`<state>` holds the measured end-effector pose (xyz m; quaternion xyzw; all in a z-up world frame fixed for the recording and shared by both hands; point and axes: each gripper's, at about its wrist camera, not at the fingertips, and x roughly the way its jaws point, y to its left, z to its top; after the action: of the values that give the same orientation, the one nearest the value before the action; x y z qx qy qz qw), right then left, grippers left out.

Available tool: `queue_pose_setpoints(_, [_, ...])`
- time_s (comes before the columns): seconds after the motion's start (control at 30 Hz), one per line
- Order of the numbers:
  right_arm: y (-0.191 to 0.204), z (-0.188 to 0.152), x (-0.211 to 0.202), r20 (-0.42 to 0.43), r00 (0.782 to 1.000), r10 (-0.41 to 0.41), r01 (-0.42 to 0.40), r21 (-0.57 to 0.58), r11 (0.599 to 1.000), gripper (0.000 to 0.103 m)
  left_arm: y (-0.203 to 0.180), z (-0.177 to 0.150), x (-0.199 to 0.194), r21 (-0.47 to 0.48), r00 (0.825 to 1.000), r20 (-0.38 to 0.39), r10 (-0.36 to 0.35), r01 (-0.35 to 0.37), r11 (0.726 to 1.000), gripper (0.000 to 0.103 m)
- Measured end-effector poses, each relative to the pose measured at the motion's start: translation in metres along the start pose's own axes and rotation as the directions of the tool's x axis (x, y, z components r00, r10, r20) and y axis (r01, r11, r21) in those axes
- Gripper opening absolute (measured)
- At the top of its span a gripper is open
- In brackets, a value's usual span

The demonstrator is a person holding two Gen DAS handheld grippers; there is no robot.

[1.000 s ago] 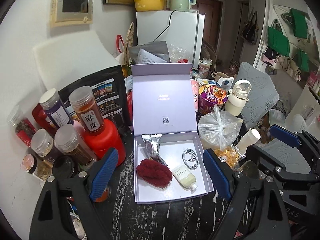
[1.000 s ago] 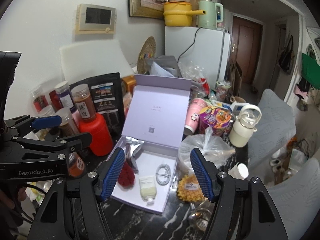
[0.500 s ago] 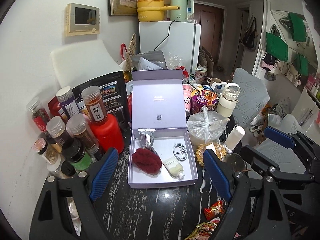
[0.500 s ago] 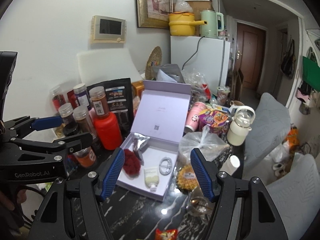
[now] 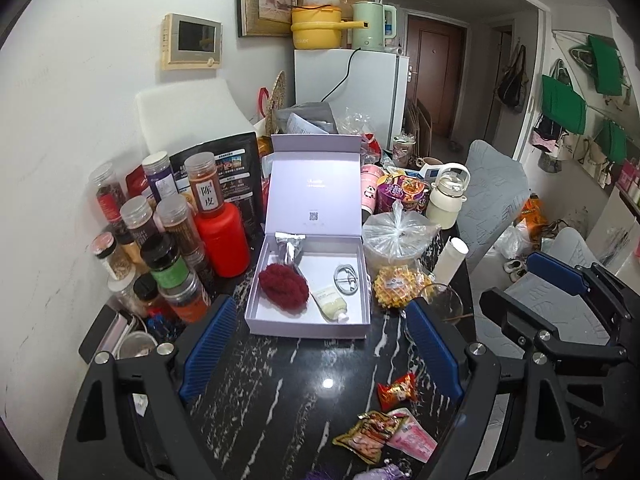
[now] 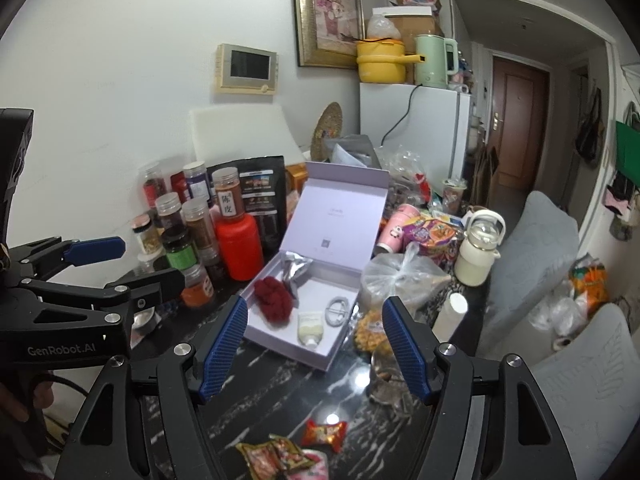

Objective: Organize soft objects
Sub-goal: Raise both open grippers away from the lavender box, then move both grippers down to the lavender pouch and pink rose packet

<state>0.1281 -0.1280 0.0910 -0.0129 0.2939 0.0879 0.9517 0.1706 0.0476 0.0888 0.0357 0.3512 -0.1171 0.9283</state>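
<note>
An open lilac box (image 5: 256, 280) (image 6: 336, 354) sits on the black marble table. In it lie a fuzzy red puff (image 5: 283, 287) (image 6: 274, 298), a silver foil pouch (image 5: 290, 246) (image 6: 295, 269), a small cream tube (image 5: 330, 302) (image 6: 310, 327) and a coiled white cable (image 5: 346, 278) (image 6: 336, 310). My left gripper (image 5: 320, 348) is open and empty, near side of the box. My right gripper (image 6: 314, 350) is open and empty, also short of the box. Snack packets (image 5: 396, 386) (image 6: 324, 434) lie on the near table.
Spice jars (image 5: 172, 220) and a red canister (image 5: 222, 236) crowd the left of the box. A tied plastic bag (image 5: 396, 232), a waffle pack (image 5: 396, 284), a glass (image 5: 444, 300) and a cream kettle (image 5: 446, 194) stand to its right. A grey chair (image 5: 492, 200) is beyond.
Both grippers have pulled back and up from the box, so it looks smaller and the snack packets on the near table have come into view. Both stay open and empty.
</note>
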Motion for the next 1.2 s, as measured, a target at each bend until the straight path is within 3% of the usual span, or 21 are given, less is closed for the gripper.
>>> queue_pose_setpoints(0.63, [-0.023,-0.065,-0.055,-0.063,0.995,0.073,-0.073,-0.009,0.997,0.071,-0.035,-0.079,-0.054,-0.121,0.999,-0.014,0.033,-0.035,0.992,0.087])
queue_pose_setpoints(1.2, [-0.047,-0.134,-0.056,-0.184,0.979,0.088,-0.084,0.03,0.996,0.071,-0.064,-0.151,-0.043,-0.162,0.994,-0.113,-0.008,-0.011,0.987,0.087])
